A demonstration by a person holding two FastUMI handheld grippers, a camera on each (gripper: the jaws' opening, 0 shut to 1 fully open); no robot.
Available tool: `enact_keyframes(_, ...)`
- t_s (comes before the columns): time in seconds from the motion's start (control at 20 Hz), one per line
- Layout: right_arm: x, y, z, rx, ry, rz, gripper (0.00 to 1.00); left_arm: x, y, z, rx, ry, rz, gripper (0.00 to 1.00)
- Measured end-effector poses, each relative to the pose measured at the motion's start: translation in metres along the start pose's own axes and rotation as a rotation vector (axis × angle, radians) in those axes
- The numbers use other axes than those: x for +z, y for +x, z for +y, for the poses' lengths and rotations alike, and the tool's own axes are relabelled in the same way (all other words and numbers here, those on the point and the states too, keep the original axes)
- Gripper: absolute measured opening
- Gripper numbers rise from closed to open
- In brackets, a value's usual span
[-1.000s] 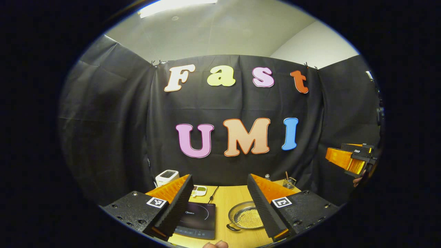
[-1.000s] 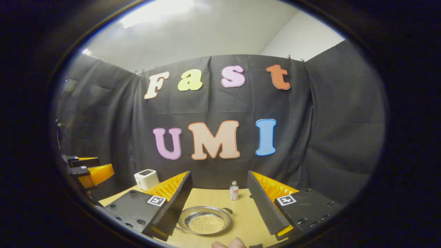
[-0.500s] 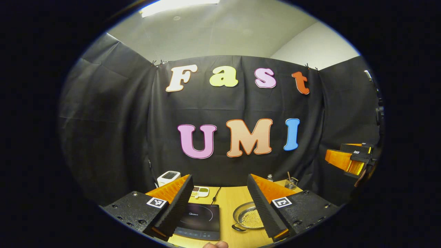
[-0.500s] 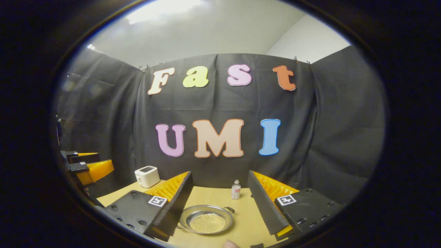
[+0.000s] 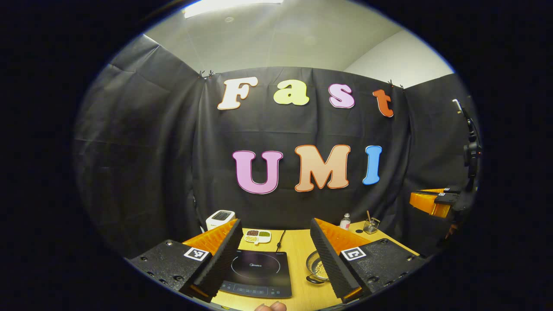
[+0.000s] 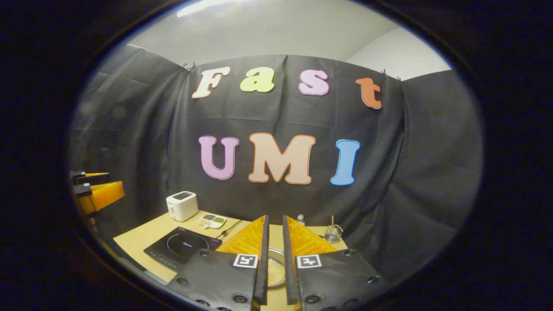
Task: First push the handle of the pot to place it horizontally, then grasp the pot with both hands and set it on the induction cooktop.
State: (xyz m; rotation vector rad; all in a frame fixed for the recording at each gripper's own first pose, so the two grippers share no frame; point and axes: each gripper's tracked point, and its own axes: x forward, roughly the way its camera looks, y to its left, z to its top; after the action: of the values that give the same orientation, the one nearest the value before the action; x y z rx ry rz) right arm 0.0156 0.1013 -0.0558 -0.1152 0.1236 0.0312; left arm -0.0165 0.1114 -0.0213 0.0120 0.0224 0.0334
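left gripper (image 5: 274,250): fingers wide apart, nothing between them, held above the near edge of the table (image 5: 298,246); seen from the right gripper view at the far left (image 6: 93,194), off the table.
right gripper (image 6: 275,259): fingers nearly together with a thin gap left, clamped on nothing, aimed down at the pot; seen from the left gripper view at the far right (image 5: 434,202), raised and off to the side.
pot (image 5: 318,268): shallow metal pan with pale beads inside, sitting on the table just right of the cooktop, not on it. In the left gripper view its right part is hidden behind the right finger; in the right gripper view a sliver (image 6: 274,270) shows through the finger gap.
handle: small dark loop (image 5: 314,279) at the pot's near-left rim; its angle can't be told.
cooktop (image 5: 258,274): black, flat on the table, left of the pot, top bare; also at (image 6: 181,248).
toaster (image 6: 182,205): white, back-left corner.
dish (image 6: 212,220): divided, holds grains, behind the cooktop.
bottle (image 5: 344,221): small, back of the table.
glass (image 6: 332,233): holds a stick, back right, near the bottle.
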Motion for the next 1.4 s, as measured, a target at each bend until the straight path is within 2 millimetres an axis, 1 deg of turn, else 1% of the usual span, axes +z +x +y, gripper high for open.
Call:
enact_keyframes(0.05,-0.008,-0.002,-0.002,-0.004,0.009,0.016,0.11,-0.004,-0.001,0.005,0.0,0.002,0.009,0.95)
enact_keyframes(0.1,-0.009,0.001,0.0,-0.016,0.019,0.039,0.04,-0.007,-0.004,0.009,-0.003,0.002,0.01,0.95)
enact_keyframes(0.15,-0.019,0.003,0.002,0.003,0.042,0.066,0.0,-0.008,-0.005,0.012,-0.008,-0.001,0.013,0.95)
enact_keyframes(0.2,-0.03,0.013,0.01,0.013,0.062,0.096,0.01,-0.01,-0.004,0.014,-0.011,-0.003,0.014,0.92)
enact_keyframes(0.25,-0.032,0.016,0.014,0.022,0.084,0.11,0.02,-0.013,-0.002,0.017,-0.008,-0.005,0.022,0.92)
enact_keyframes(0.3,-0.038,0.018,0.018,0.037,0.104,0.13,0.03,-0.017,-0.001,0.02,-0.007,-0.011,0.027,0.95)
enact_keyframes(0.35,-0.045,0.02,0.023,0.056,0.117,0.147,0.06,-0.019,0.001,0.021,-0.005,-0.018,0.029,0.95)
enact_keyframes(0.4,-0.053,0.024,0.027,0.064,0.116,0.161,0.03,-0.023,0.005,0.022,-0.005,-0.021,0.038,0.95)
enact_keyframes(0.45,-0.061,0.028,0.028,0.07,0.105,0.182,0.06,-0.031,0.009,0.024,-0.005,-0.027,0.052,0.95)
enact_keyframes(0.5,-0.069,0.033,0.033,0.085,0.099,0.203,0.02,-0.035,0.014,0.026,0.0,-0.03,0.057,0.92)
enact_keyframes(0.55,-0.074,0.038,0.037,0.1,0.095,0.211,0.06,-0.039,0.021,0.028,0.006,-0.028,0.065,0.95)
enact_keyframes(0.6,-0.079,0.045,0.04,0.109,0.093,0.224,0.02,-0.042,0.027,0.03,0.011,-0.024,0.079,0.92)
enact_keyframes(0.65,-0.084,0.051,0.041,0.116,0.101,0.24,0.02,-0.046,0.032,0.031,0.017,-0.023,0.092,0.95)
enact_keyframes(0.7,-0.089,0.057,0.044,0.123,0.118,0.244,0.02,-0.044,0.038,0.031,0.017,-0.028,0.086,0.92)
enact_keyframes(0.75,-0.093,0.063,0.046,0.128,0.127,0.253,0.03,-0.043,0.044,0.029,0.015,-0.03,0.083,0.95)
enact_keyframes(0.8,-0.103,0.068,0.048,0.136,0.129,0.271,0.06,-0.044,0.05,0.028,0.013,-0.025,0.088,0.95)
enact_keyframes(0.85,-0.113,0.072,0.049,0.145,0.126,0.288,0.02,-0.049,0.055,0.027,0.014,-0.018,0.099,0.95)
enact_keyframes(0.9,-0.122,0.076,0.05,0.155,0.123,0.306,0.06,-0.05,0.059,0.026,0.018,-0.012,0.105,0.96)
enact_keyframes(0.95,-0.132,0.081,0.049,0.165,0.123,0.328,0.02,-0.05,0.064,0.025,0.025,-0.01,0.105,0.93)
enact_keyframes(1.0,-0.142,0.083,0.05,0.174,0.126,0.348,0.06,-0.052,0.069,0.023,0.033,-0.008,0.112,0.95)
enact_keyframes(1.1,-0.16,0.088,0.05,0.193,0.141,0.384,0.06,-0.058,0.075,0.018,0.044,0.003,0.126,0.96)
enact_keyframes(1.25,-0.191,0.092,0.046,0.196,0.147,0.438,0.03,-0.072,0.083,0.013,0.047,0.017,0.153,0.96)
enact_keyframes(1.35,-0.209,0.091,0.047,0.184,0.155,0.479,0.03,-0.079,0.091,0.008,0.026,0.008,0.171,0.96)
enact_keyframes(1.4,-0.217,0.09,0.048,0.182,0.153,0.497,0.03,-0.082,0.096,0.009,0.016,0.011,0.177,0.93)
